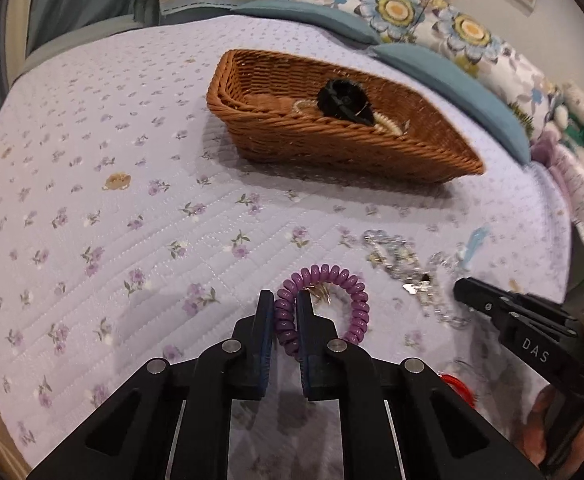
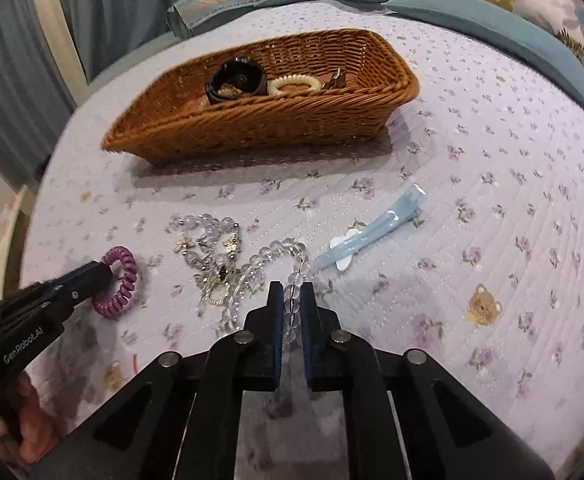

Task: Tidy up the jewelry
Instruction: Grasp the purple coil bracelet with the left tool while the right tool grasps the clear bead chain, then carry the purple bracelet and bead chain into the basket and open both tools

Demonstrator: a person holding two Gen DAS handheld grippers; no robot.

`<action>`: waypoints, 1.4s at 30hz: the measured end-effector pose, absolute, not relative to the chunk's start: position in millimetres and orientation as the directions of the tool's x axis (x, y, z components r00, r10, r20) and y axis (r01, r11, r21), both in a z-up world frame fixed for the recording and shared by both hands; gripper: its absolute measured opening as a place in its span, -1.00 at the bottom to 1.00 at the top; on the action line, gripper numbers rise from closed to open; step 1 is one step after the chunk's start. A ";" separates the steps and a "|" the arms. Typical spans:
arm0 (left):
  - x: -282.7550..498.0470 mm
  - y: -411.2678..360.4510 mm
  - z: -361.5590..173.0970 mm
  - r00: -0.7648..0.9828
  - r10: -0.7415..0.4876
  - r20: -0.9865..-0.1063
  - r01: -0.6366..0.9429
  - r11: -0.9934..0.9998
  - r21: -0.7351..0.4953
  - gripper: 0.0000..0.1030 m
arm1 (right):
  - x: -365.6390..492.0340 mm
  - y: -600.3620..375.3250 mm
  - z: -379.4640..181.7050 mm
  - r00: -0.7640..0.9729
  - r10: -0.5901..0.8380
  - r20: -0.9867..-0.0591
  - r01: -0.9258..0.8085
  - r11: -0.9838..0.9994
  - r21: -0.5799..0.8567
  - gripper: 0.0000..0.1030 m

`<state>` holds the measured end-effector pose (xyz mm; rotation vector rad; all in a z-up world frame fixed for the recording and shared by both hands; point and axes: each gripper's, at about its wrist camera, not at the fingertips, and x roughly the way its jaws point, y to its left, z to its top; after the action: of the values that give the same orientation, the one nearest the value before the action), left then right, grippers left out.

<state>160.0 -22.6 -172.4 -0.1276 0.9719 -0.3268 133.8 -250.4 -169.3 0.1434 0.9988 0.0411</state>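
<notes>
Left tongs (image 1: pixel 284 300) clenched on a purple spiral hair tie (image 1: pixel 333 304), coil pinched between the blue pads, the rest of the loop bulging out to the right of the tips and lying on the lilac floral quilt (image 1: pixel 132 208). Seen from the right wrist camera as a black body entering from the left edge, lettered "GenRobot.AI" in white, tip buried in that same tie.

Right tongs (image 2: pixel 292 292) clenched on a strand of clear round beads (image 2: pixel 292 280), the beads running straight down the gap between the pads and arching away just ahead of the tips. Seen from the left wrist camera as a black arm at the right edge, marked "DAS" in pale letters; nothing further legible.

Just left of the right tips, between both tongs: a tangle of clear beads and gold charms (image 2: pixel 212 256), blurred, individual pieces not separable. Just ahead and to the right of the right tips: a pale blue hair clip (image 2: pixel 365 232), flat on the quilt.

Well ahead of both tongs: a brown wicker basket (image 2: pixel 276 128), holding a black hair accessory (image 2: pixel 236 78), a cream coil tie (image 2: pixel 293 82) and a small dark clip near the far wall. Beyond the basket, teal and floral pillows.
</notes>
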 end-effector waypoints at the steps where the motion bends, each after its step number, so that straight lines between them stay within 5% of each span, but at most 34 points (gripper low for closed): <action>1: 157.8 -19.9 -170.9 0.521 -0.342 -0.782 0.215 0.939 -0.267 -0.79 | 129.9 -253.2 -166.7 0.547 0.113 -0.830 0.027 0.988 0.152 -0.80; 18: 122.1 -12.9 -110.7 0.593 -0.440 -0.675 0.270 0.898 -0.348 -0.79 | 91.5 -276.1 -107.3 0.591 0.305 -0.747 -0.026 0.932 0.360 -0.80; 31: 148.3 -22.8 -65.6 0.654 -0.419 -0.630 0.285 0.908 -0.307 -0.79 | 116.5 -263.2 -46.9 0.648 0.284 -0.706 -0.112 0.953 0.281 -0.80; 42: 245.8 -41.1 -52.9 0.672 -0.369 -0.642 0.240 0.929 -0.282 -0.79 | 210.5 -266.6 -14.5 0.705 0.259 -0.660 -0.134 0.963 0.235 -0.80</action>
<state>245.8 -41.1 -52.9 -0.1793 0.7601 -0.3449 210.5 -266.6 -14.5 0.1743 0.7582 0.2193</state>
